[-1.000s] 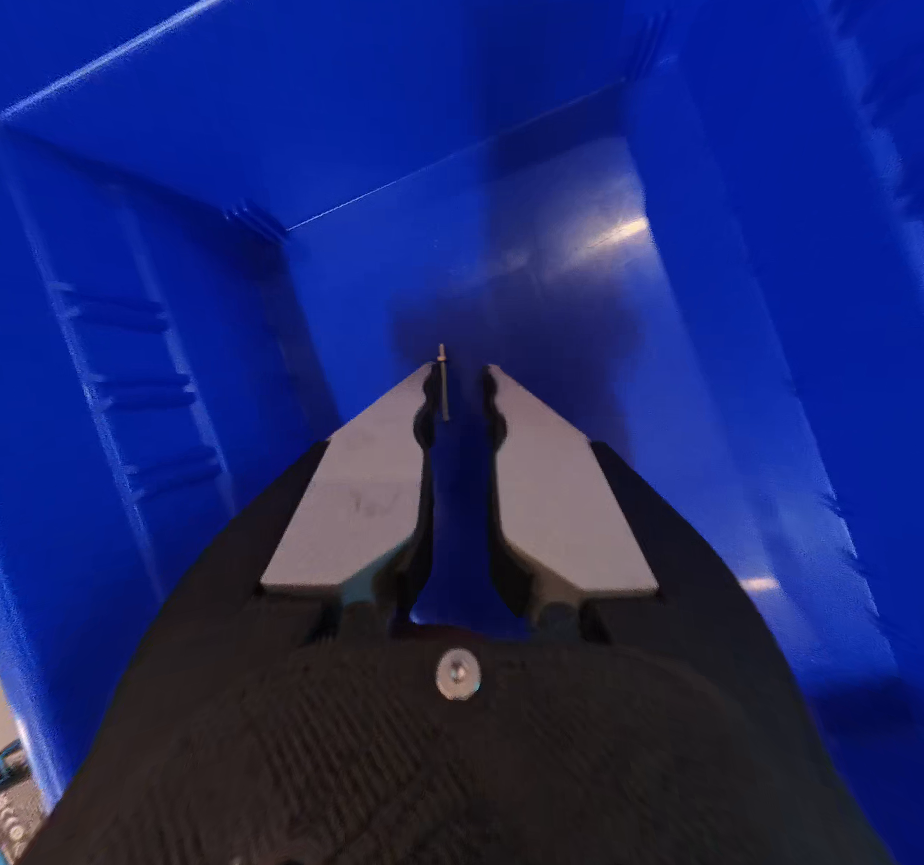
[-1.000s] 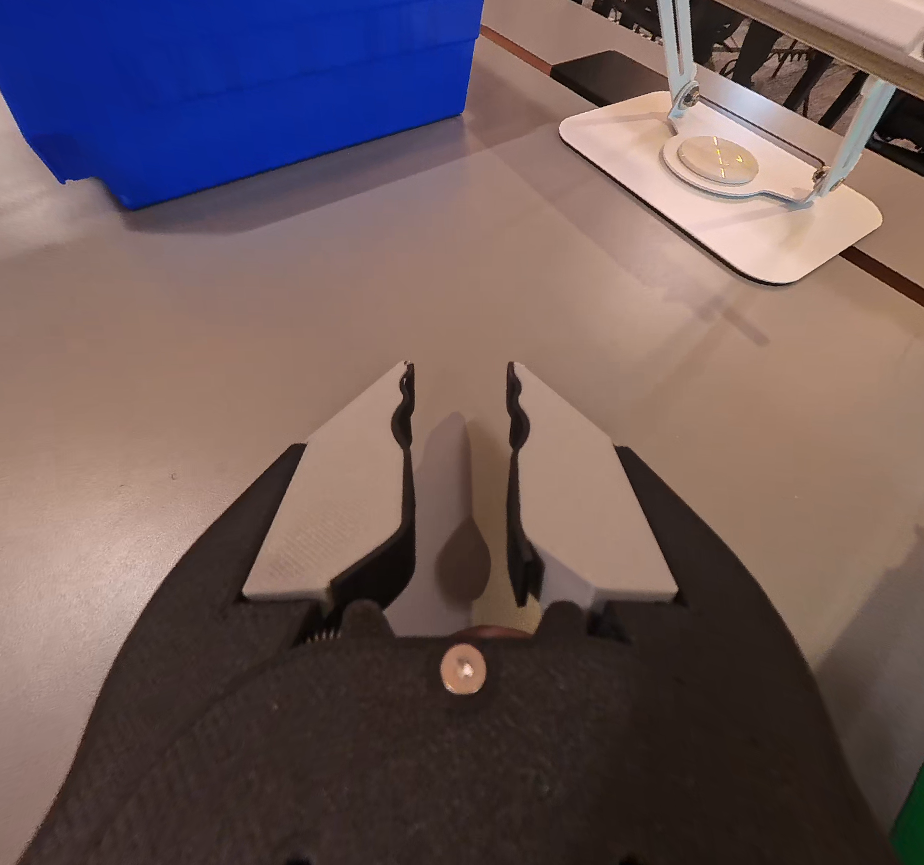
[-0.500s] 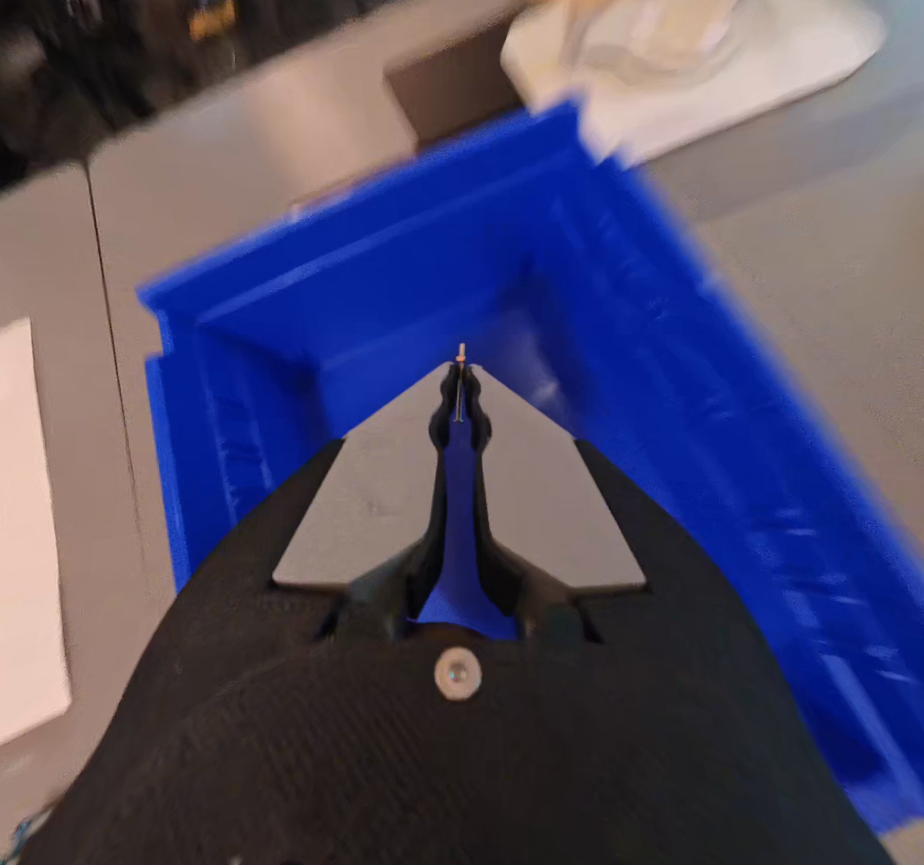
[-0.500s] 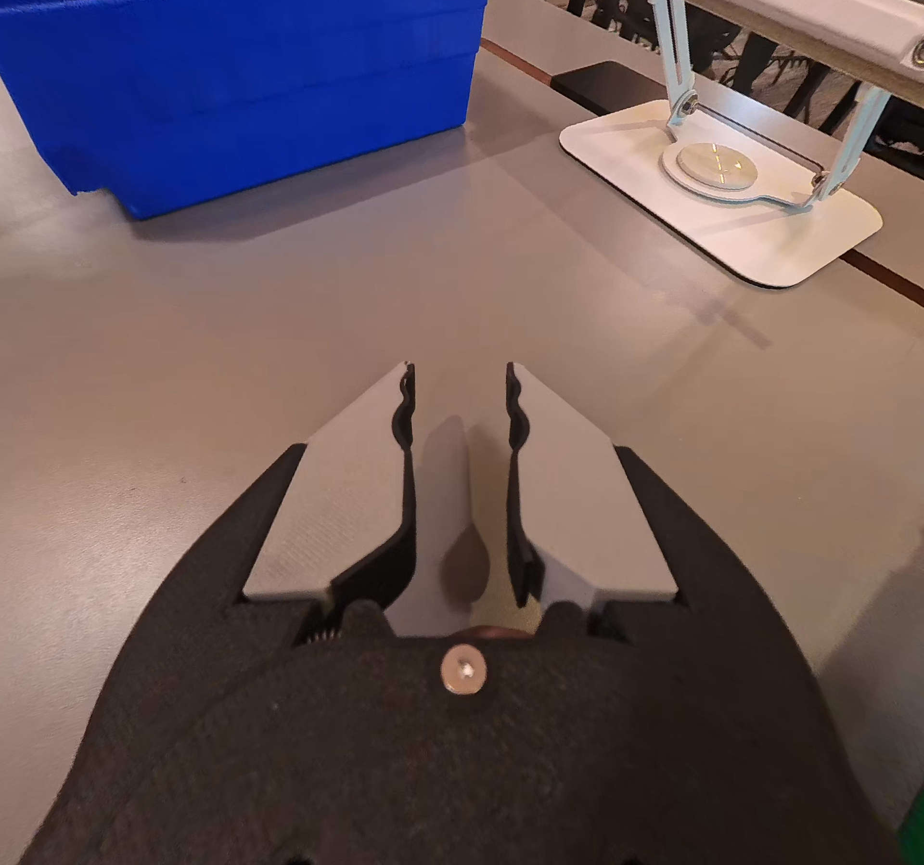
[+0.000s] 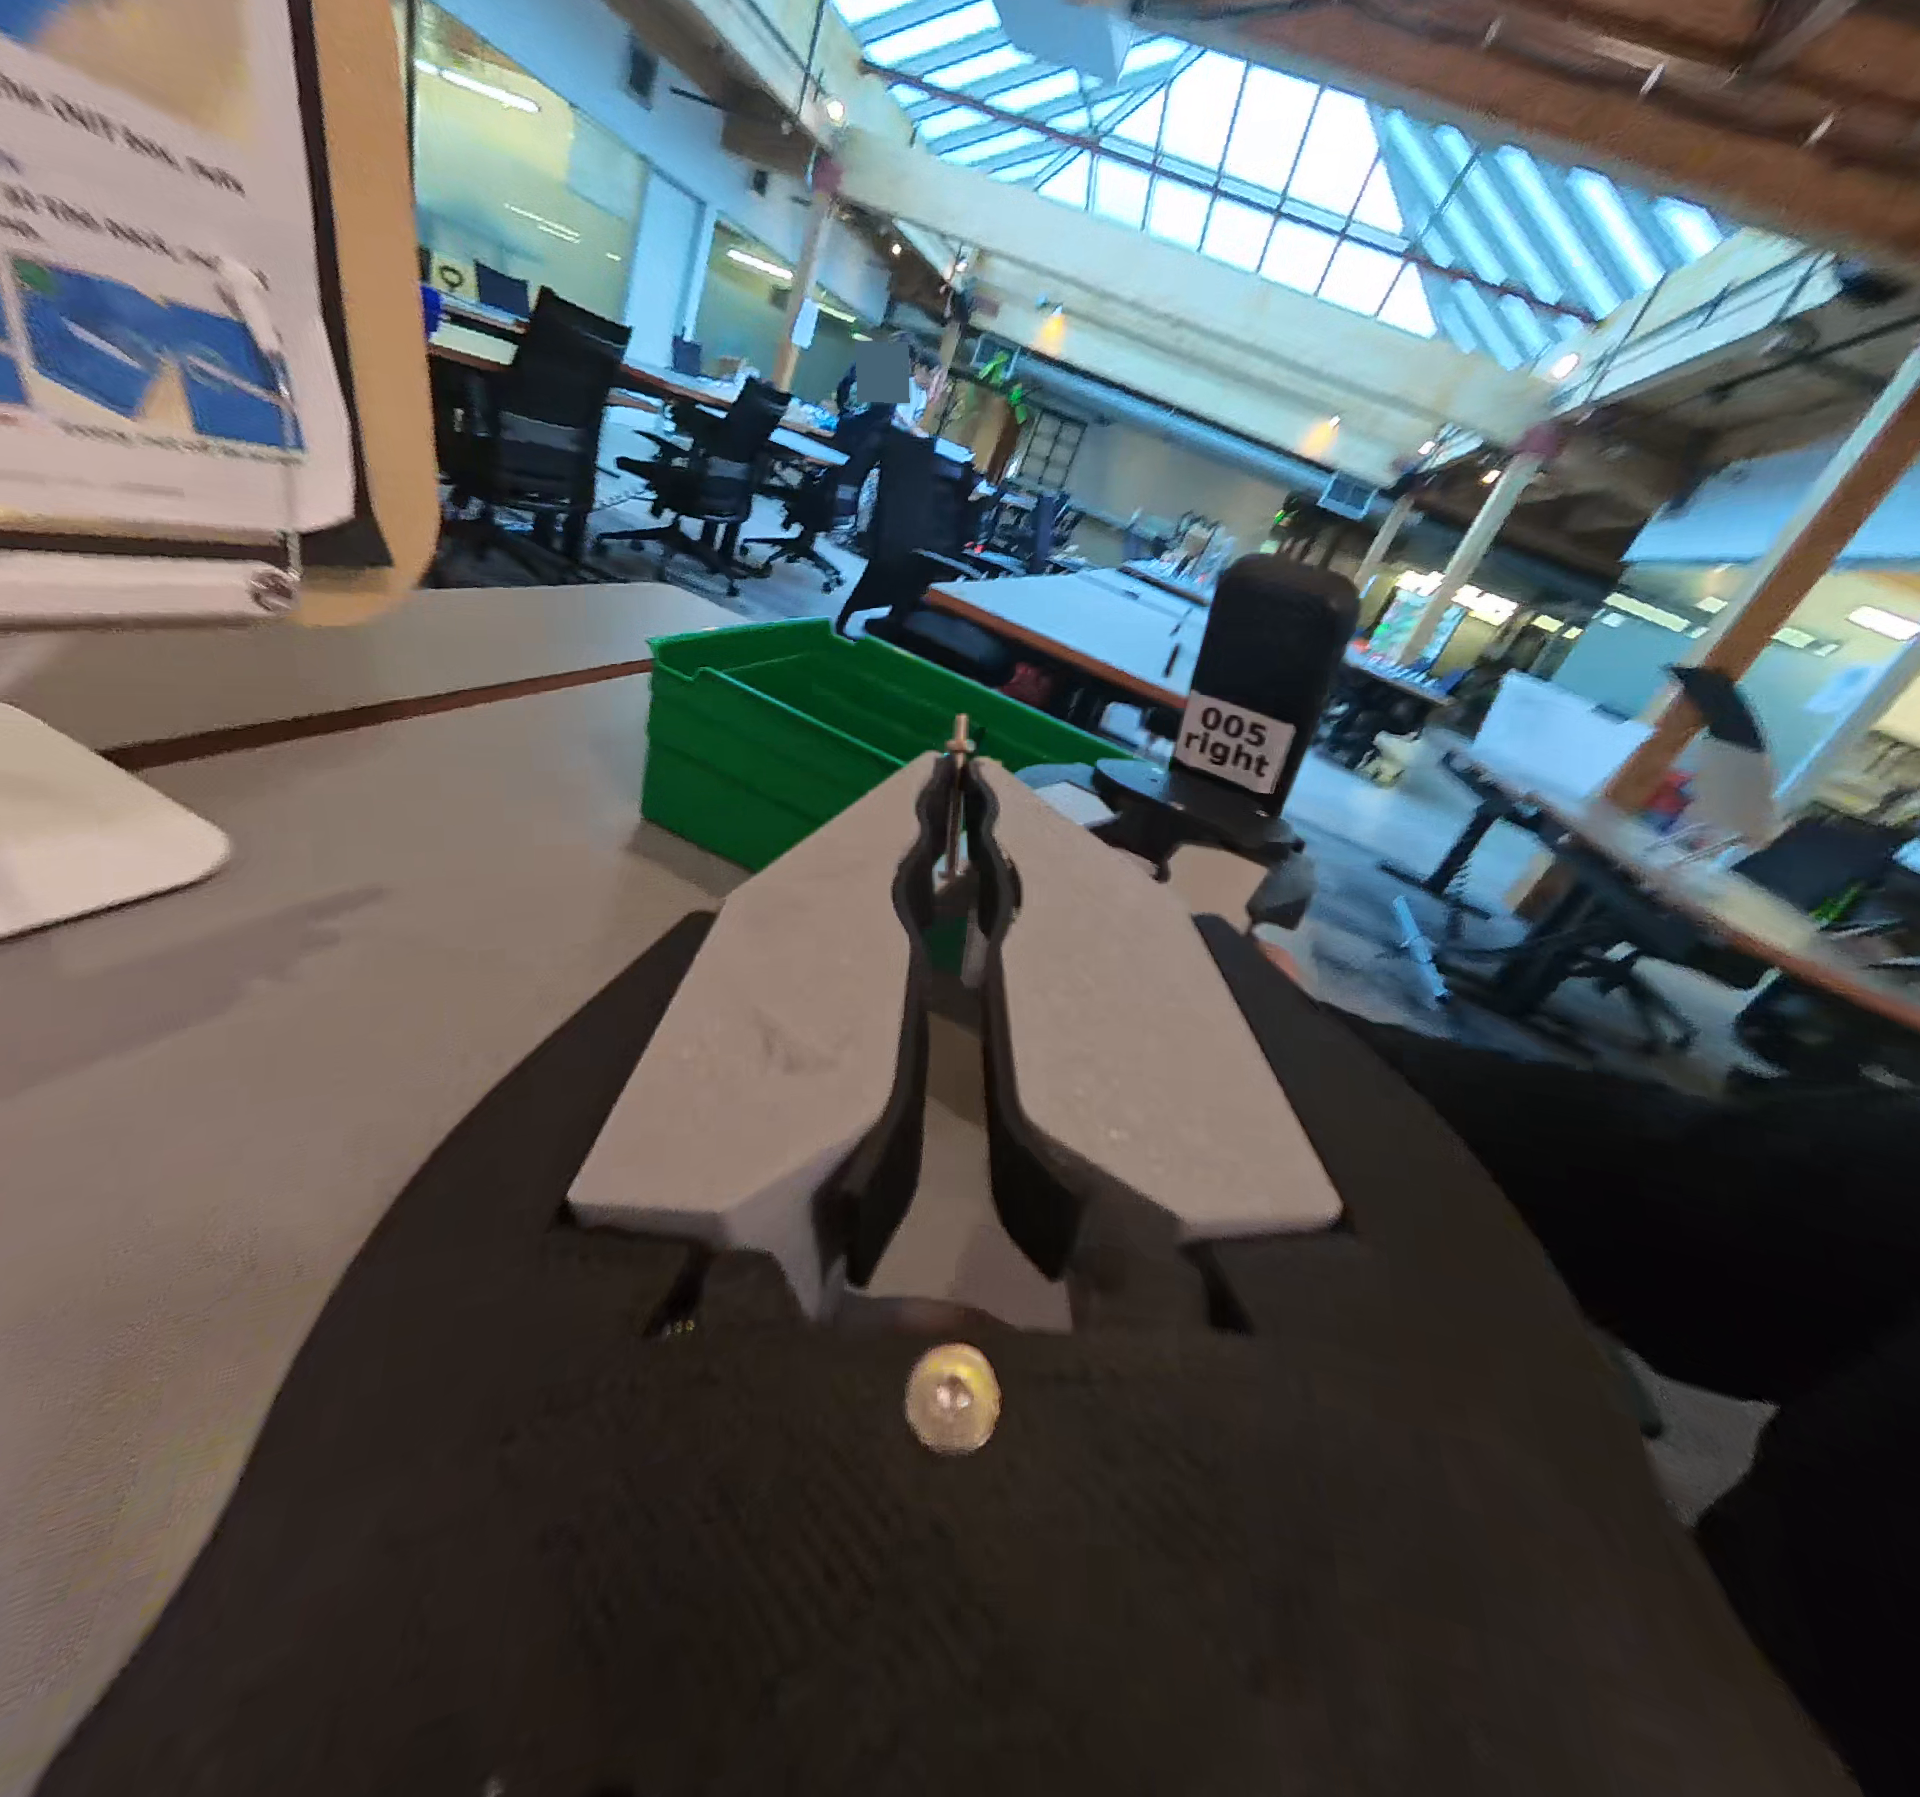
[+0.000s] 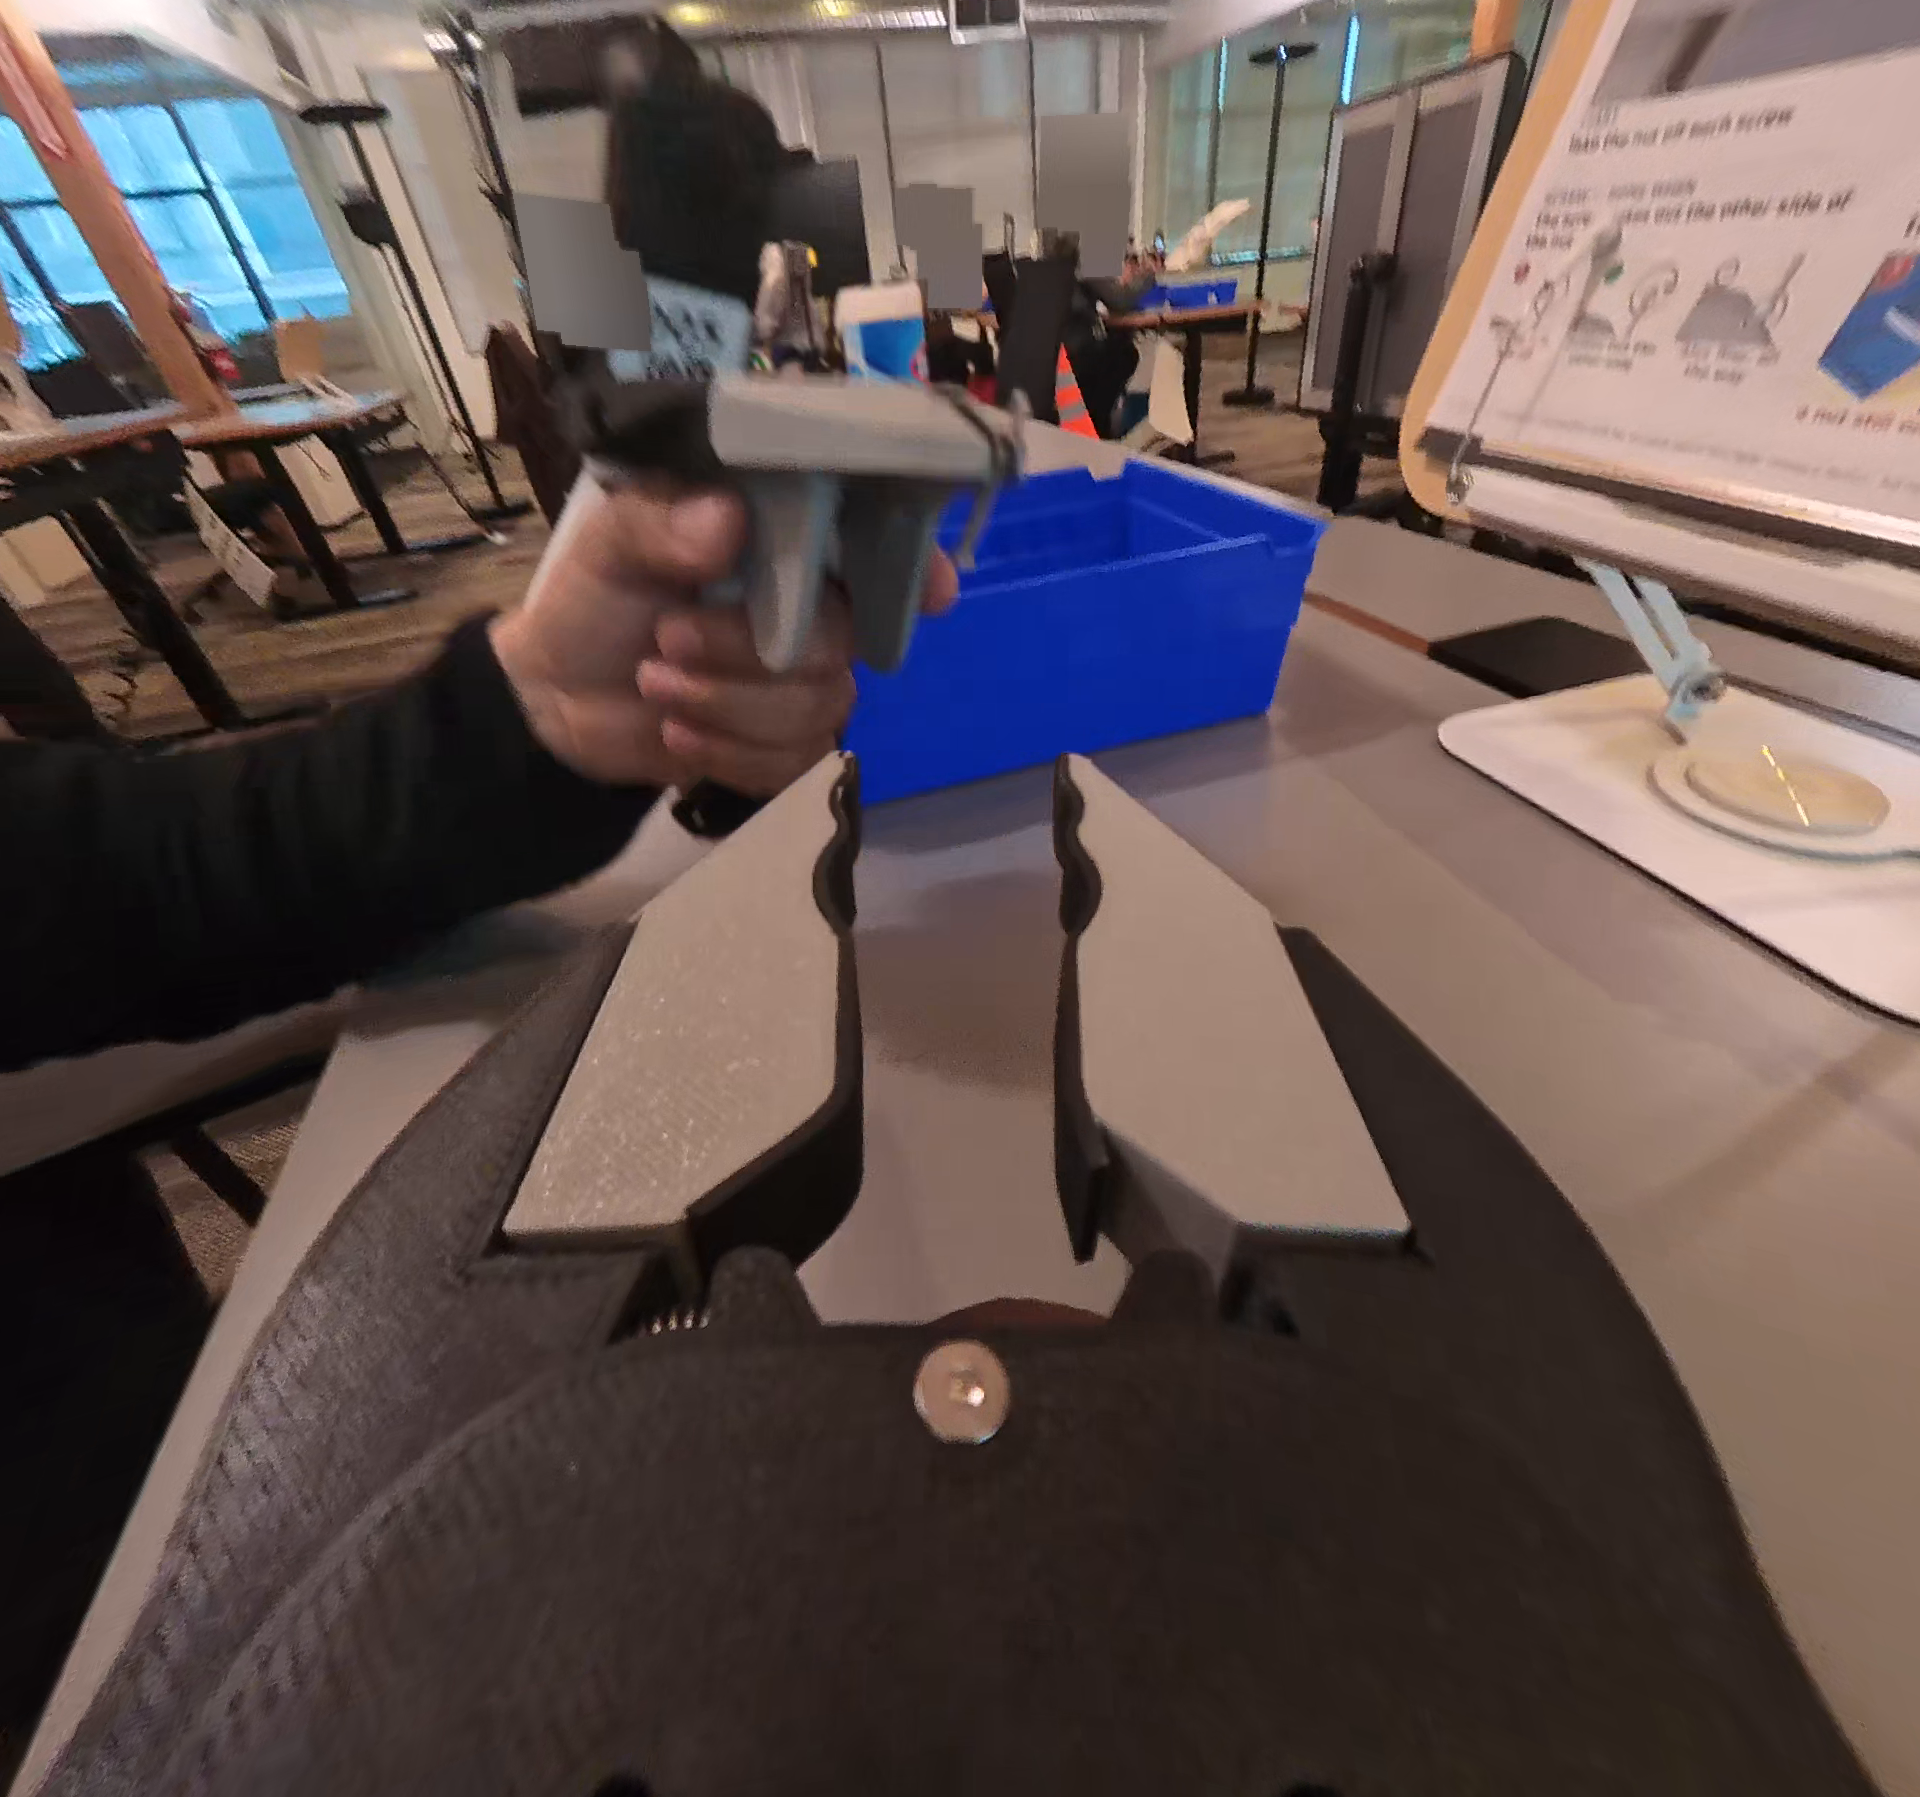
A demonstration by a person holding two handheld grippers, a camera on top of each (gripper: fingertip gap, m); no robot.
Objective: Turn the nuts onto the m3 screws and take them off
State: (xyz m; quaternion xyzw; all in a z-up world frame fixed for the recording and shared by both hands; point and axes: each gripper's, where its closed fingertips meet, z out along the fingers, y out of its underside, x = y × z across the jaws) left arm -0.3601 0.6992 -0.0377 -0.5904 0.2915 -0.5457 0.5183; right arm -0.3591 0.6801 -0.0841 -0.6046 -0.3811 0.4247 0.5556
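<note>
My left gripper (image 5: 958,783) is closed on an M3 screw (image 5: 954,812). The screw is clamped between the notched inner edges near the fingertips, shaft running along the fingers, one end projecting just past the tips. Whether a nut sits on it cannot be determined at this size. The gripper is raised above the grey table (image 5: 312,916). Beyond the tips stands a green bin (image 5: 769,760), with the right gripper's black handle (image 5: 1262,667), bearing a white label, just beside it.

My right gripper (image 6: 954,817) is open, with a clear gap between the two grey fingers (image 6: 717,1020) and nothing held. It is above the table, aimed toward a blue bin (image 6: 1091,646). In this view my left hand (image 6: 686,646) holds the left gripper up in front of the blue bin; the thin screw (image 6: 987,500) hangs down from its tips. A white document stand (image 6: 1683,812) with a printed sheet sits to the right.
</note>
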